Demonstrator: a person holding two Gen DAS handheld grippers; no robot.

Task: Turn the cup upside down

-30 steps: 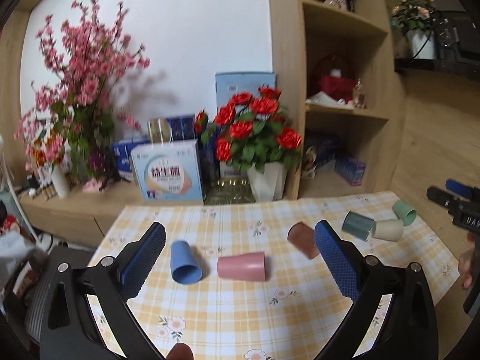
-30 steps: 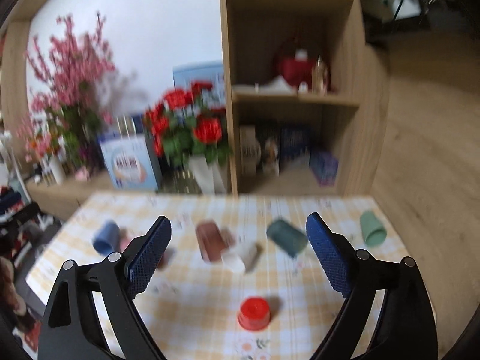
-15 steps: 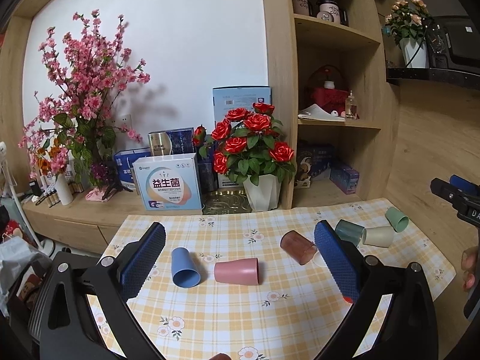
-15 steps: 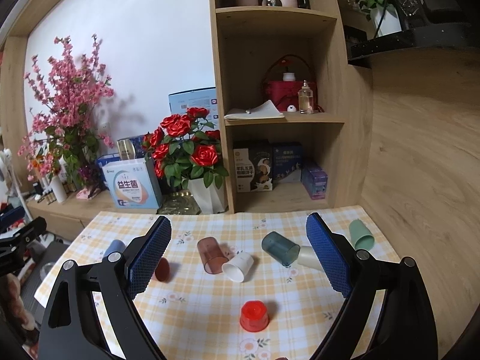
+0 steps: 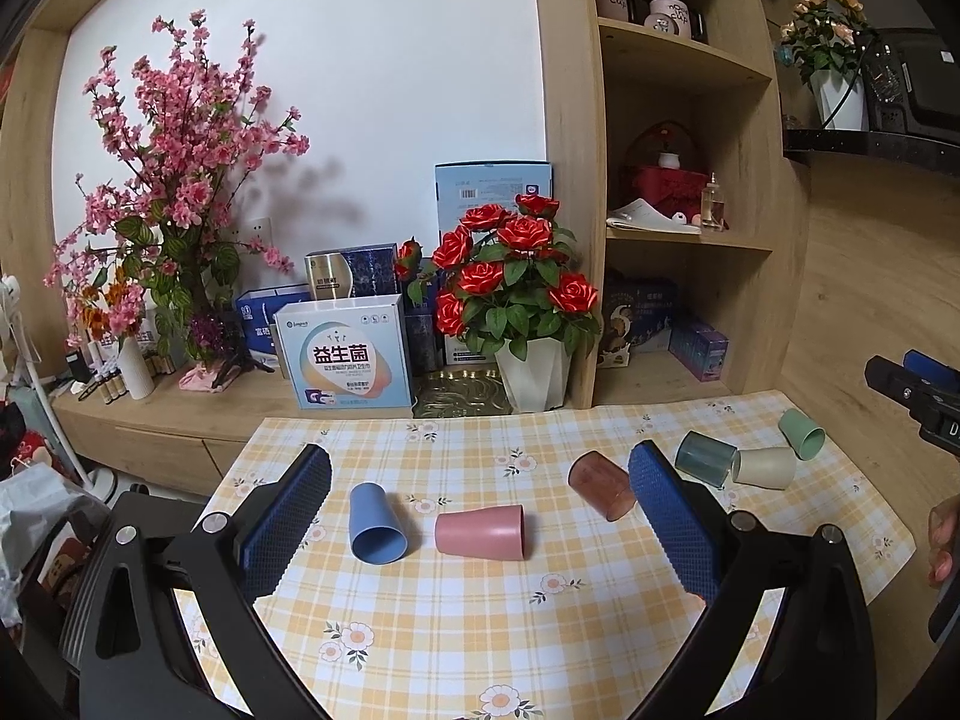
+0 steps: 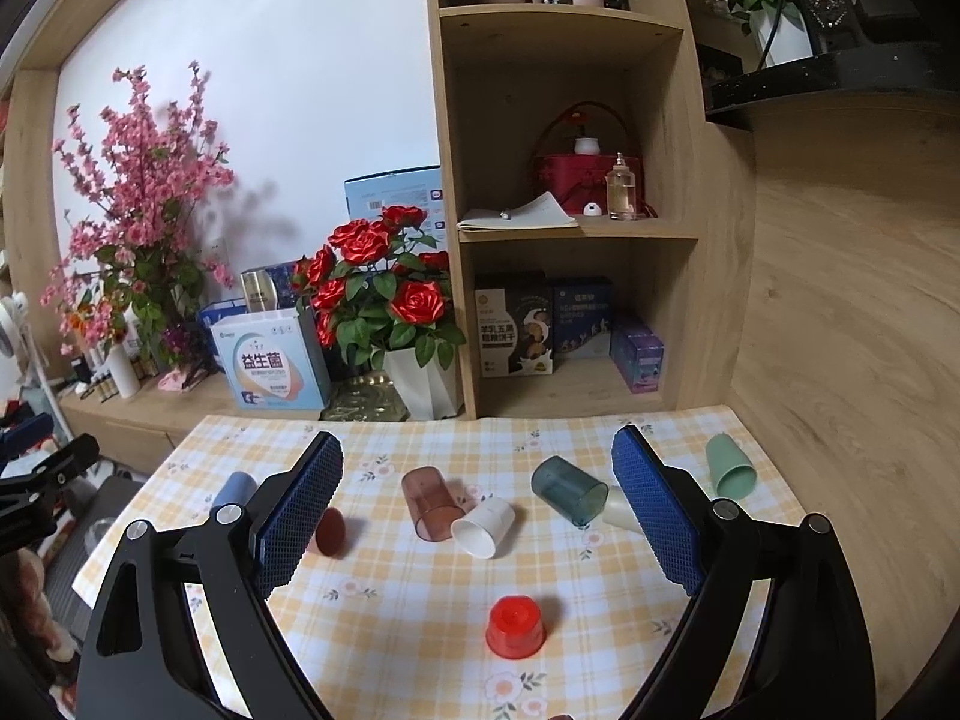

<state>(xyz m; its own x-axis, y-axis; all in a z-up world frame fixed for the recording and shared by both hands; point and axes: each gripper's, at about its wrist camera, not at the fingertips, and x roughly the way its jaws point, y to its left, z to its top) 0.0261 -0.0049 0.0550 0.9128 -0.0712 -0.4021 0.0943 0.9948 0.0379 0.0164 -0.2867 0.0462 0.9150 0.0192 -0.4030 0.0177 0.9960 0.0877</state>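
Several cups lie on their sides on the checked tablecloth [image 5: 468, 618]. In the left wrist view a blue cup [image 5: 377, 523], a pink cup [image 5: 481, 534] and a brown translucent cup [image 5: 601, 485] lie ahead of my open, empty left gripper [image 5: 480, 510]. In the right wrist view a brown cup [image 6: 429, 503], a white cup [image 6: 483, 527], a teal cup [image 6: 567, 491] and a green cup [image 6: 729, 467] lie on their sides. A red cup [image 6: 515, 627] stands upside down near my open, empty right gripper [image 6: 477, 498].
A white pot of red roses [image 5: 516, 312], boxes [image 5: 345, 357] and a pink blossom branch [image 5: 174, 192] stand on the sideboard behind the table. A wooden shelf unit [image 6: 570, 210] rises at the back. The right gripper shows at the right edge of the left wrist view [image 5: 918, 390].
Both cameras have risen and pulled back a little, so more of the shelves shows. The right view has gone from blurred to sharp. No cup has moved.
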